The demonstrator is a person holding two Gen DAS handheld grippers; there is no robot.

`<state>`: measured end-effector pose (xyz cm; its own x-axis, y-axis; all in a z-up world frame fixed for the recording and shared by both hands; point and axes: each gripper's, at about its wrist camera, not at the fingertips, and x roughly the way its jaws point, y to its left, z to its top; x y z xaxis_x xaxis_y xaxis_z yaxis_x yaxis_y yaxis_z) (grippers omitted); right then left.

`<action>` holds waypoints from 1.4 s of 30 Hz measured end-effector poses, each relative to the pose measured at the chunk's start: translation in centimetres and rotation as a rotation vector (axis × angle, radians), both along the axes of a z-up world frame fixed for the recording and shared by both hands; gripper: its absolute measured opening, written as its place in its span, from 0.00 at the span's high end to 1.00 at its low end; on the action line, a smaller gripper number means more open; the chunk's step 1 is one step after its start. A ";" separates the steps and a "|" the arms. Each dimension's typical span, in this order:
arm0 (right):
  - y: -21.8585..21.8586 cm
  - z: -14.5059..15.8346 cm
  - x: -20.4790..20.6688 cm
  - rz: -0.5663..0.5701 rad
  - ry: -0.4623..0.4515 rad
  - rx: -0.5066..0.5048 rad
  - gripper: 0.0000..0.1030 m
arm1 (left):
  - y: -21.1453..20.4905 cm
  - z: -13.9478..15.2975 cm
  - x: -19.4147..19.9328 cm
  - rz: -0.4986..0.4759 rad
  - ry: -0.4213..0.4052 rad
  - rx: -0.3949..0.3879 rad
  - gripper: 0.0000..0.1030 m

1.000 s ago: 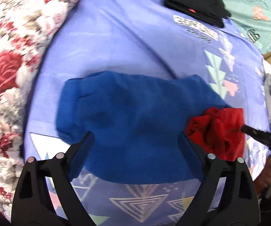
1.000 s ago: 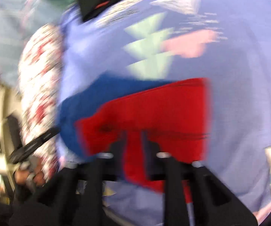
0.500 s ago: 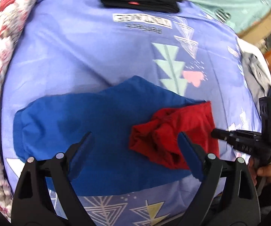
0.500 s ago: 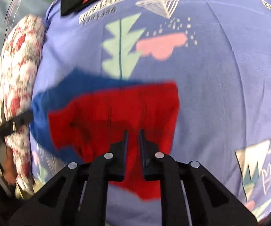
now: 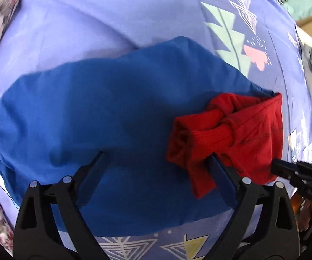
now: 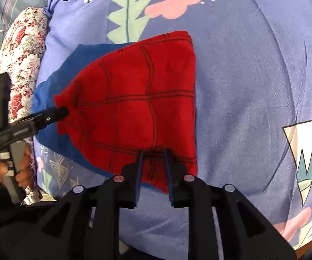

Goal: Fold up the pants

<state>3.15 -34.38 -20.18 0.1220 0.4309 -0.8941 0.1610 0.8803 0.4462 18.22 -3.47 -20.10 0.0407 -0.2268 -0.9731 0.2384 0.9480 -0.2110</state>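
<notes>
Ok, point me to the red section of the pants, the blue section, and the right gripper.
red section (image 6: 138, 99): right wrist view, middle of the flat panel.
blue section (image 5: 86, 112): left wrist view, centre of the spread cloth.
right gripper (image 6: 153, 158): right wrist view, between its opening fingertips, over the red edge.

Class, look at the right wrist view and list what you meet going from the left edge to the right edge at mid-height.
floral quilt → left gripper → blue garment → red pants → bare purple bedsheet → white triangle print
</notes>
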 end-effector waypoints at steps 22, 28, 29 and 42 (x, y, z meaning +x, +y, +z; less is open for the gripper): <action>-2.9 3.2 -0.4 -0.112 -0.088 0.001 0.53 | 14.5 6.1 -1.8 0.263 -0.117 -0.055 0.06; -2.0 3.3 0.2 -0.113 -0.094 -0.002 0.46 | 19.7 2.6 -3.1 0.475 0.041 -0.140 0.06; -1.7 3.4 0.3 -0.105 -0.099 -0.004 0.46 | 20.0 2.1 -3.1 0.482 0.053 -0.139 0.06; -1.6 3.7 0.3 -0.113 -0.109 -0.001 0.46 | 19.3 -2.9 -0.8 0.563 0.143 -0.242 0.27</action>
<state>3.43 -36.01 -16.46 0.2657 0.4085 -0.8732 0.2096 0.8596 0.4659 17.46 15.79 -22.95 0.0914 -0.4226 -0.9017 -0.3293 0.8417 -0.4279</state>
